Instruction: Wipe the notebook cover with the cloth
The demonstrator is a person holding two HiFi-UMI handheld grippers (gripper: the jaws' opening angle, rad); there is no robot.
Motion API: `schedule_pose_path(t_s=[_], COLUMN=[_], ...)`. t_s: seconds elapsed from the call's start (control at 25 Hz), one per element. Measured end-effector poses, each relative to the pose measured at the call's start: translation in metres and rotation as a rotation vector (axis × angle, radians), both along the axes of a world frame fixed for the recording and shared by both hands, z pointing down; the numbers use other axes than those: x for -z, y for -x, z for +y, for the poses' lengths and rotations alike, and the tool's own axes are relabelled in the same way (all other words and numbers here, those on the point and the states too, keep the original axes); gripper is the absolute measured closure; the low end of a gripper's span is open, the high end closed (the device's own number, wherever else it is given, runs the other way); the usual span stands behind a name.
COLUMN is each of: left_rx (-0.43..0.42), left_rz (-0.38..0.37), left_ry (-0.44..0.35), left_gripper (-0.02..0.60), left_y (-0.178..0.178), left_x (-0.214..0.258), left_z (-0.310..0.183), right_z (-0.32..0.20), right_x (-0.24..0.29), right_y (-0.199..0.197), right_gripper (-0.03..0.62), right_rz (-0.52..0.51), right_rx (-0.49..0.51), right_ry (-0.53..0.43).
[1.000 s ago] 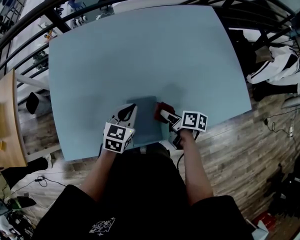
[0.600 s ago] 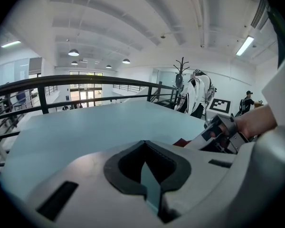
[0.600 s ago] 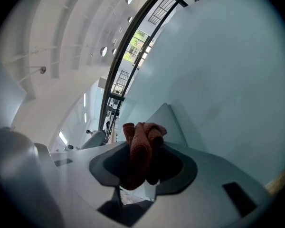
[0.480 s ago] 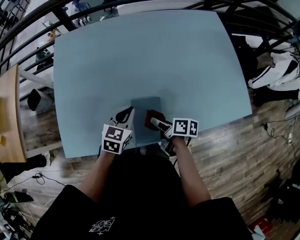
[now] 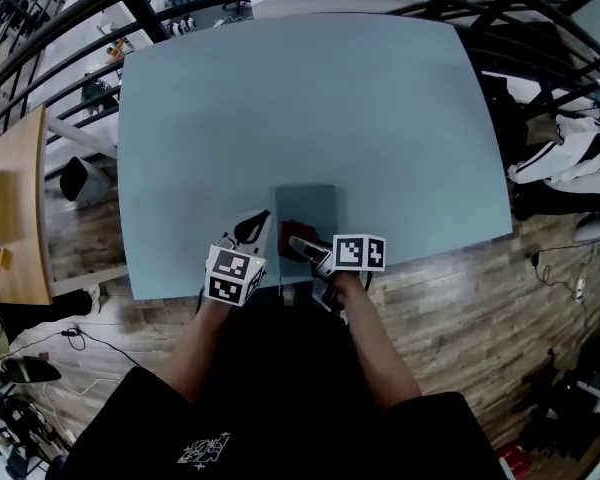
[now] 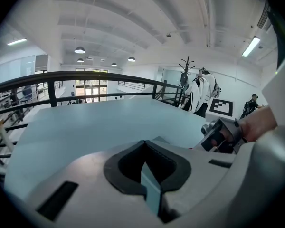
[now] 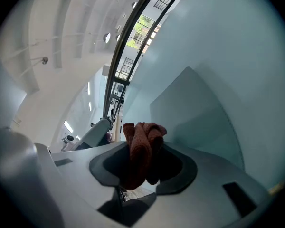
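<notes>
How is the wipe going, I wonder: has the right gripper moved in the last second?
Yes. The right gripper, with the cloth, went left across the notebook, from its right edge.

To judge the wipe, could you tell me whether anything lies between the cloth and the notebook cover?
Nothing visible does. The right tool grips the cloth over the near left part of the notebook, and the cover beyond it is bare. The left tool clamps the notebook's left edge, beside the cloth, not under it.
</notes>
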State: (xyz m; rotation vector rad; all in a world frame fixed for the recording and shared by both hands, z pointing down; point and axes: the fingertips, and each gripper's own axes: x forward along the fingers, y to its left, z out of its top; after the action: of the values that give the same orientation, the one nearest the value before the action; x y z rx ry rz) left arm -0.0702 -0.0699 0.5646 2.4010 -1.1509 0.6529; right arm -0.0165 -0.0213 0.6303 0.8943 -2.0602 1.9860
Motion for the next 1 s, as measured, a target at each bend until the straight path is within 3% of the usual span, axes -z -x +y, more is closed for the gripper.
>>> schedule_pose_path(t_s=[0.4, 1.0], left_rx=[0.022, 0.005], left_rz=[-0.011, -0.015], left_ry=[0.024, 0.029], left_gripper=[0.574, 0.574], left_y=[0.018, 0.011], left_x=[-0.006, -0.008], left_z=[0.012, 0.014], right_z=[0.01, 0.013], right_x=[-0.014, -0.024], right_y=[0.016, -0.008], right_gripper=[0.447, 0.447], right_rz=[0.011, 0.038], right_rx=[0.035, -0.005], right_ry=[0.035, 0.062])
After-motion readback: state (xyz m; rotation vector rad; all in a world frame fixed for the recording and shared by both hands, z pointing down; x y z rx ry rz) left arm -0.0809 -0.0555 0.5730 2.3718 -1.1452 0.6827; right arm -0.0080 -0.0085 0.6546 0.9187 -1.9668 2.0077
